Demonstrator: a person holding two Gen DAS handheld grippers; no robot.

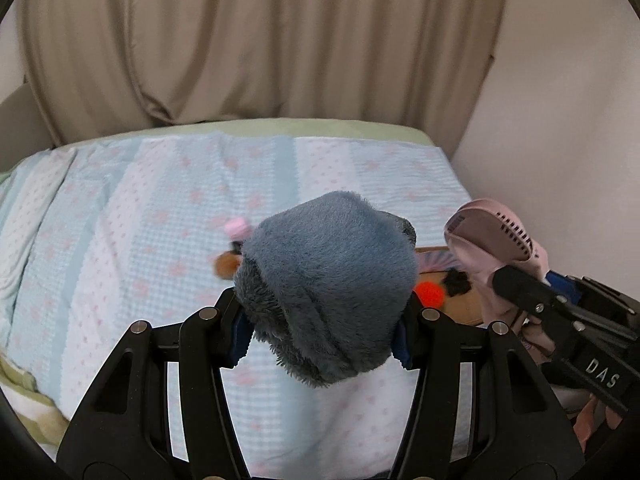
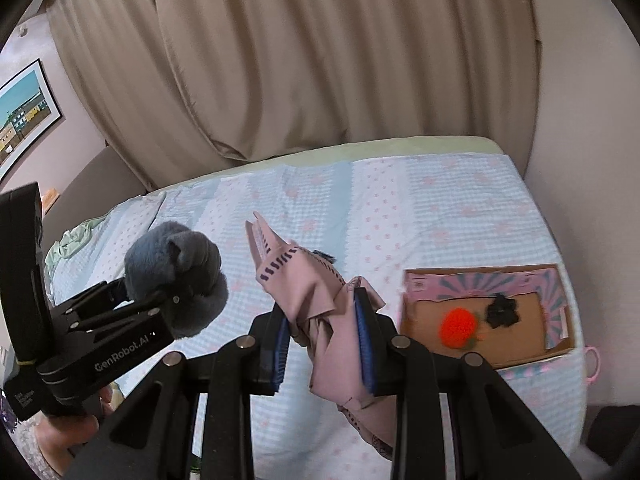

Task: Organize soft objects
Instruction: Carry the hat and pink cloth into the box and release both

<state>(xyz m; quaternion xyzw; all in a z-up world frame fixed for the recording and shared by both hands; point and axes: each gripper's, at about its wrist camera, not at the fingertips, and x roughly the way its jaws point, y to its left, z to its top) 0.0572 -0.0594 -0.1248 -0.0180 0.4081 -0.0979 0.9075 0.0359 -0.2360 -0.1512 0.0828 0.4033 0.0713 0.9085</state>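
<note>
The left gripper (image 1: 324, 320) is clamped on a grey plush toy (image 1: 328, 296), its jaws part-way apart to the toy's width. The right gripper (image 2: 324, 344) is pinched tight on a pink cloth (image 2: 320, 304) printed with dark dashes. Both loads hang clear above the bed (image 1: 120, 220), which carries a pale blue and white quilt with pink motifs.

Clearances: the bed's far edge meets a beige curtain (image 2: 300, 60); its right edge runs close to a plain wall (image 2: 580, 140). A shallow cardboard box (image 2: 484, 320) lies near the bed's right edge and holds an orange-red fuzzy ball (image 2: 459, 326) and a small black item (image 2: 502, 311). The central and left quilt area lies open. In the right wrist view the two grippers are side by side, near but apart.

Obscured: in the left wrist view the plush blocks most of the box. A small pink object (image 1: 236, 227) and a brown one (image 1: 226, 265) beside the plush are blurred and unidentifiable. The cloth's lower end is hidden behind the right gripper's frame.
</note>
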